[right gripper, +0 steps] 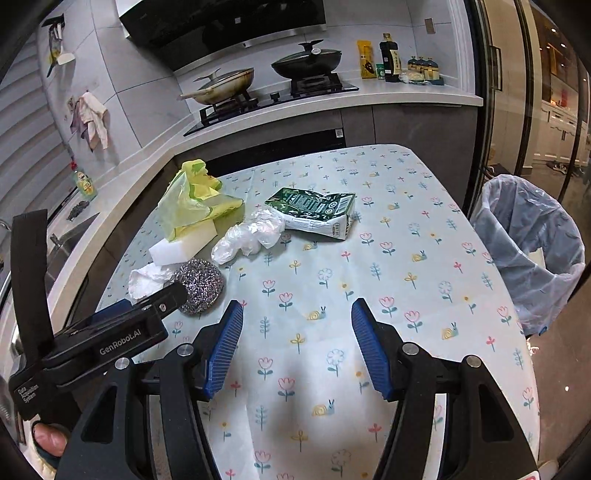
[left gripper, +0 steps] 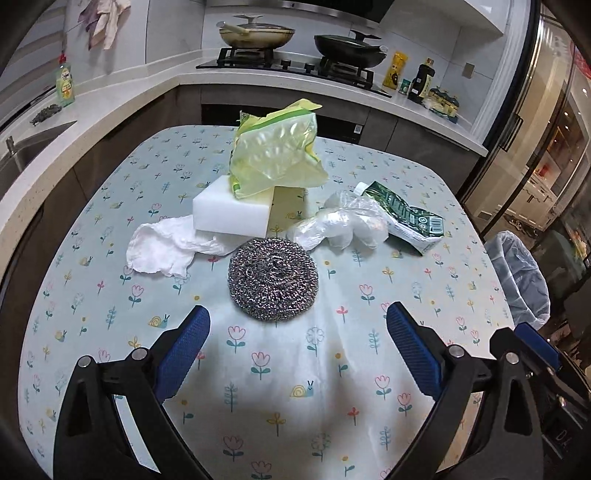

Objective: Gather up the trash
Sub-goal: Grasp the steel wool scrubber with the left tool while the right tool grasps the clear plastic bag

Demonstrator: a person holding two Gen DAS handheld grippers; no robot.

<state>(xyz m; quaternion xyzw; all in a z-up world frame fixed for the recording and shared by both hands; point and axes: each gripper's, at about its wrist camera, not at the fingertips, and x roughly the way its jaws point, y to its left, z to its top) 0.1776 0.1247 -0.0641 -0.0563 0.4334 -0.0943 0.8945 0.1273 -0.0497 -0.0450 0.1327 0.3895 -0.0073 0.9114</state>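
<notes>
On the flowered tablecloth (left gripper: 295,369) lie a crumpled white tissue (left gripper: 162,247), a yellow-green plastic wrapper (left gripper: 277,147), a crumpled clear plastic bag (left gripper: 340,225) and a flattened green carton (left gripper: 406,214). The wrapper rests on a white sponge block (left gripper: 229,210). A steel wool scrubber (left gripper: 273,282) lies in front. My left gripper (left gripper: 297,314) is open, just short of the scrubber. My right gripper (right gripper: 297,310) is open and empty over bare cloth, with the carton (right gripper: 314,210) and the clear bag (right gripper: 251,236) farther ahead. The left gripper's body (right gripper: 110,336) shows at its left.
A bin lined with a clear bag (right gripper: 532,243) stands off the table's right edge; it also shows in the left wrist view (left gripper: 517,273). A kitchen counter with a stove, pans (left gripper: 255,35) and bottles runs behind the table. A sink (left gripper: 22,147) is at the left.
</notes>
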